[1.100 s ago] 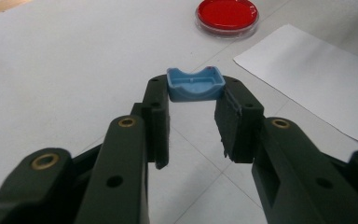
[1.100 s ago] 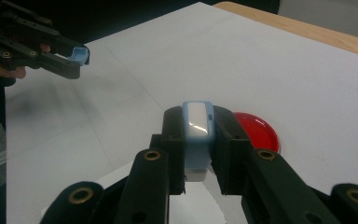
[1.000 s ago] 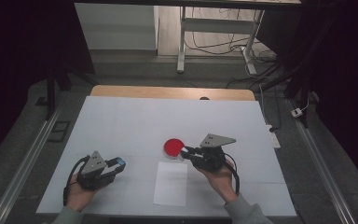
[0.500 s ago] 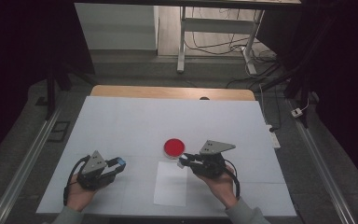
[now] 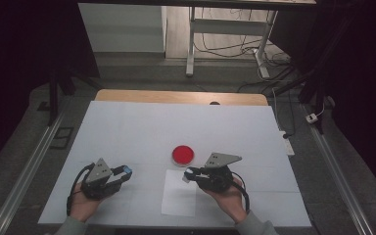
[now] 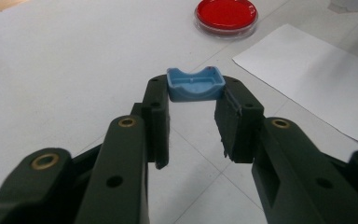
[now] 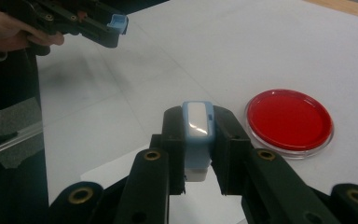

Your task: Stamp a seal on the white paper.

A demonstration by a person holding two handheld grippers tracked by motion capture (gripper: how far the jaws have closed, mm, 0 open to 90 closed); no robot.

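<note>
The red dish point(image 5: 182, 154) was taken as the landmark; it was seen lying flat on the white table cover point(image 5: 142, 127), roughly midway across the table.

The left gripper point(image 5: 126, 172) was held well to the left of the red dish and somewhat nearer the person. Its jaws were clamped on a small blue cap point(image 6: 195, 84), which was gripped at the jaw tips with its hollow side turned up, as recorded in the left gripper view. In that view the dish was seen beyond the cap and to its right, well apart from it.

The right gripper point(image 5: 190, 175) was held just on the person's side of the red dish, close to its near right edge but not touching it. Its jaws were closed on a small blue-and-white holder point(image 7: 197, 135), seated upright between the pads with a white face showing on top. In the right gripper view the dish was seen just beside the right-hand jaw.

A white paper sheet point(image 5: 178, 198) was noted lying flat on the table cover, directly on the person's side of the red dish, near it but not touching. The jaw tips of the right gripper were seen above the far right corner of this sheet.

Whether the held parts rested on the table could not be told.
</note>
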